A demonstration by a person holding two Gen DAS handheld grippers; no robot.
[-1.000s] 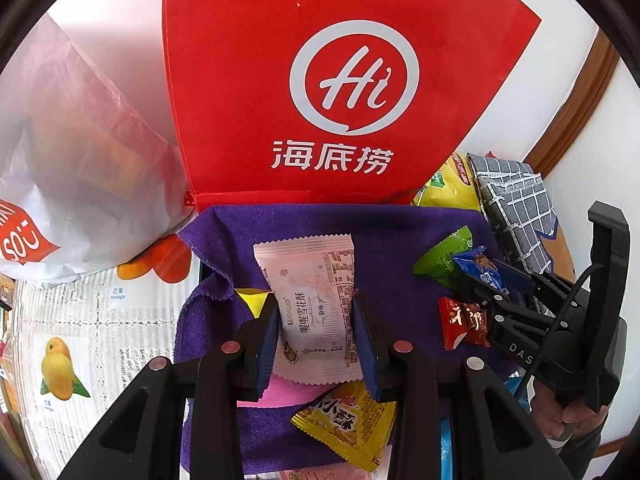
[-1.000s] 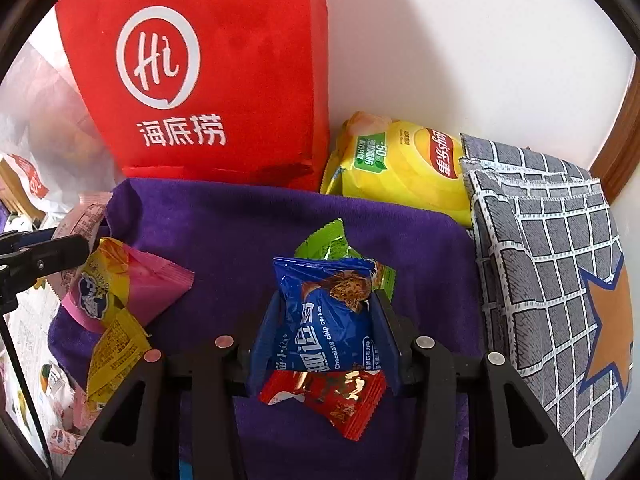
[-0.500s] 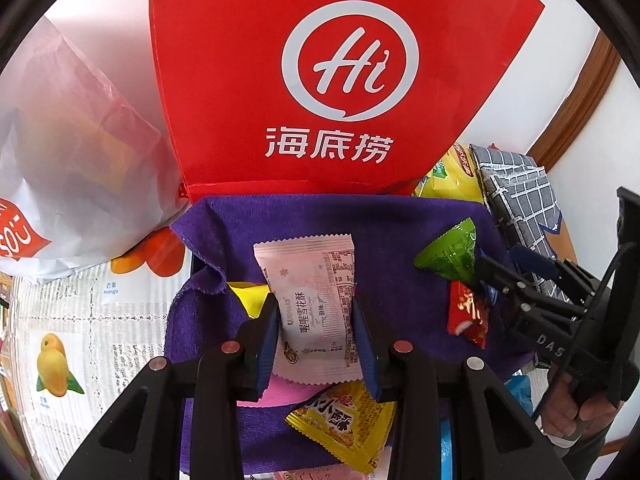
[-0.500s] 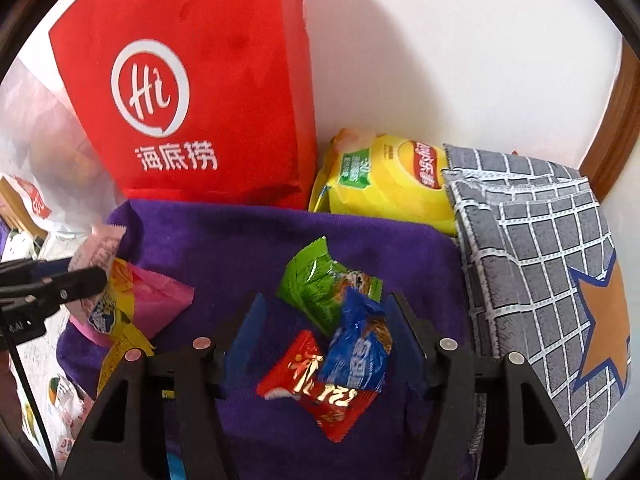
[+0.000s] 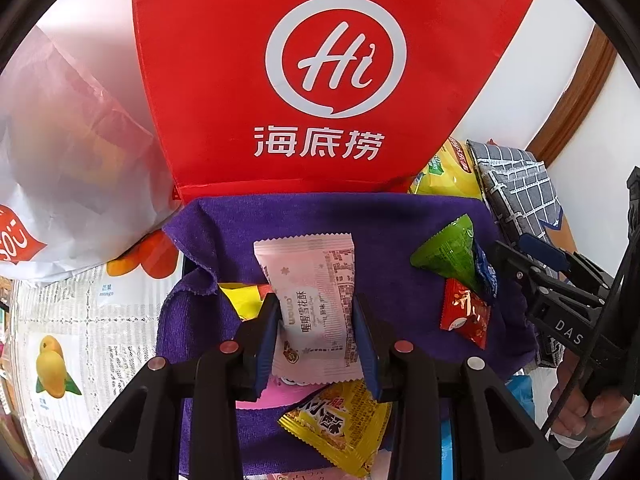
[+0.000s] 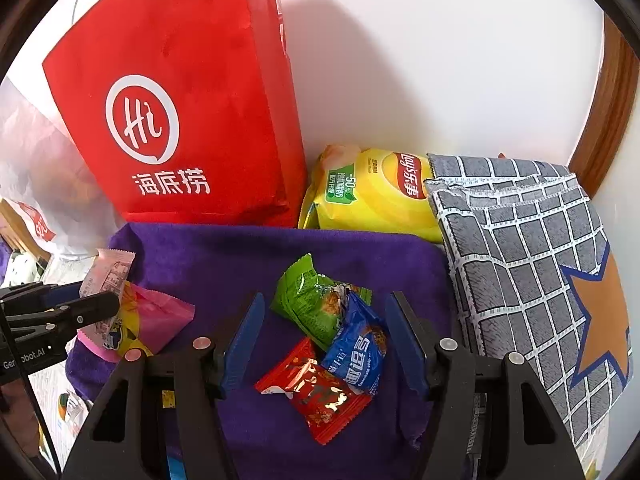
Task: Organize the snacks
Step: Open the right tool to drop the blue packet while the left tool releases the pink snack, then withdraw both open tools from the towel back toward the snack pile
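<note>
The pale pink snack packet [image 5: 316, 300] is clamped in the left hand-held gripper [image 5: 316, 332] above the purple towel [image 5: 392, 216]. The right hand-held gripper [image 6: 324, 344], jaws just opened, stands apart around the blue cookie packet [image 6: 356, 356], which lies on green [image 6: 308, 300] and red packets [image 6: 316, 392].

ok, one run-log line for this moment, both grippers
left gripper: shut on pale pink snack packet | right gripper: open, jaws just widened, blue cookie packet lying free on purple towel
</note>
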